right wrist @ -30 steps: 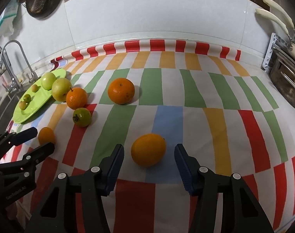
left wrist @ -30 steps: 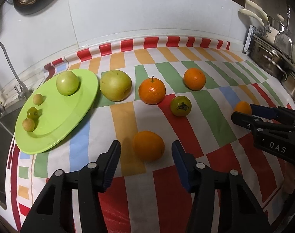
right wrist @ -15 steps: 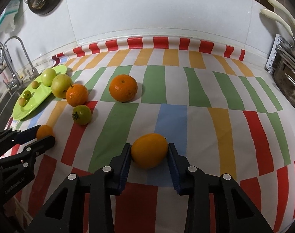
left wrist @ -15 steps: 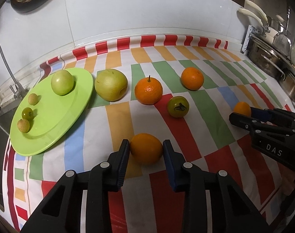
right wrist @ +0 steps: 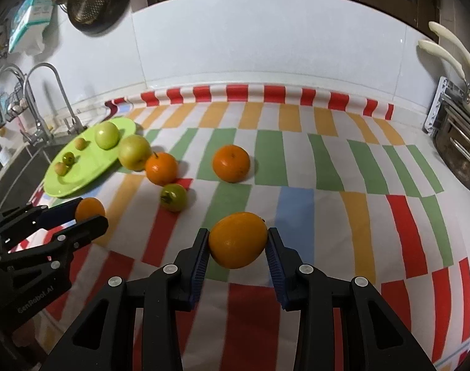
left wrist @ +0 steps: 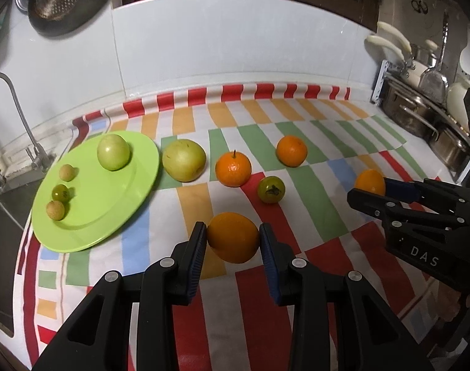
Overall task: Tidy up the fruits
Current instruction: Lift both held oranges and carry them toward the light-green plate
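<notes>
My left gripper (left wrist: pixel 233 242) is shut on an orange (left wrist: pixel 233 236) and holds it just above the striped cloth; it shows from the side in the right wrist view (right wrist: pixel 89 208). My right gripper (right wrist: pixel 238 247) is shut on another orange (right wrist: pixel 238 239), also seen in the left wrist view (left wrist: pixel 370 182). A green plate (left wrist: pixel 111 210) at the left holds a green apple (left wrist: pixel 113 151) and three small fruits. A large pear (left wrist: pixel 183 159), a stemmed orange (left wrist: pixel 233 168), another orange (left wrist: pixel 291 150) and a green persimmon (left wrist: pixel 271 189) lie on the cloth.
A sink and tap (left wrist: pixel 24 136) lie left of the plate. Steel pots (left wrist: pixel 420 114) stand at the right edge. A white tiled wall (left wrist: pixel 235 46) backs the counter. The striped cloth (right wrist: pixel 358 216) covers the counter.
Both grippers went from open around their oranges to shut on them, and both oranges are now lifted slightly off the cloth.
</notes>
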Demonstrator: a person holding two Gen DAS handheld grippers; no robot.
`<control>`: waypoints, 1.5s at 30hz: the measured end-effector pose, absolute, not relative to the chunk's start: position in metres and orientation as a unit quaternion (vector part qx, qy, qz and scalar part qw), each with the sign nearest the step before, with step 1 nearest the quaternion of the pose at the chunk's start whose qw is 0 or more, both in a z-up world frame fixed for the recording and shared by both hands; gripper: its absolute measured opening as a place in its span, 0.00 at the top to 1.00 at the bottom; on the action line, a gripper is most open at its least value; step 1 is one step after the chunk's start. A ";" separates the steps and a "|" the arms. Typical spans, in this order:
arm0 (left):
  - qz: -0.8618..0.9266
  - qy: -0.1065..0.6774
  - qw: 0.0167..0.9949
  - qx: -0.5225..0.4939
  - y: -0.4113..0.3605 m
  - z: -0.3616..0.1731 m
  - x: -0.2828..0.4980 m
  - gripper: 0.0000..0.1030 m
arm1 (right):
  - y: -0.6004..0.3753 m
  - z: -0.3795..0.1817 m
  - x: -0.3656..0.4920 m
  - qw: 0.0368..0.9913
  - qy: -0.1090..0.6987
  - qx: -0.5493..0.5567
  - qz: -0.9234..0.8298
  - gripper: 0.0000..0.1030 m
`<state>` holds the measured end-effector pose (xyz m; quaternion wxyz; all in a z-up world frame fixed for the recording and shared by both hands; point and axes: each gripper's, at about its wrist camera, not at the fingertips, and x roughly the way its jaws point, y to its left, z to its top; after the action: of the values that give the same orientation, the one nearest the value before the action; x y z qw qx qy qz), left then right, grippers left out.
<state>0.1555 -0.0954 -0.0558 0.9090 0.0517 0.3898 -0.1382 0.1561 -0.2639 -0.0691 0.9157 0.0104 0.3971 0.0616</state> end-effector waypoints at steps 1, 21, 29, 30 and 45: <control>-0.138 0.387 0.910 0.051 -0.094 -0.054 0.154 0.66 | -0.261 -0.066 0.154 0.917 0.394 0.010 0.063 0.64; -0.117 0.339 0.933 0.038 -0.038 -0.014 0.124 0.66 | -0.199 -0.025 0.129 0.932 0.347 0.001 0.107 0.64; -0.110 0.326 0.938 0.039 -0.011 -0.002 0.126 0.66 | -0.166 -0.013 0.130 0.935 0.331 -0.005 0.128 0.64; -0.109 0.324 0.939 0.039 -0.007 -0.001 0.127 0.66 | -0.162 -0.012 0.131 0.935 0.330 -0.006 0.130 0.64; -0.109 0.308 0.944 0.051 0.039 0.006 0.152 0.66 | -0.113 -0.005 0.156 0.939 0.314 -0.006 0.139 0.64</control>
<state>0.1521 0.0386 0.0064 0.9438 0.0509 0.3078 -0.1090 0.1557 -0.1128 -0.0054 0.9391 -0.0063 0.3143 0.1386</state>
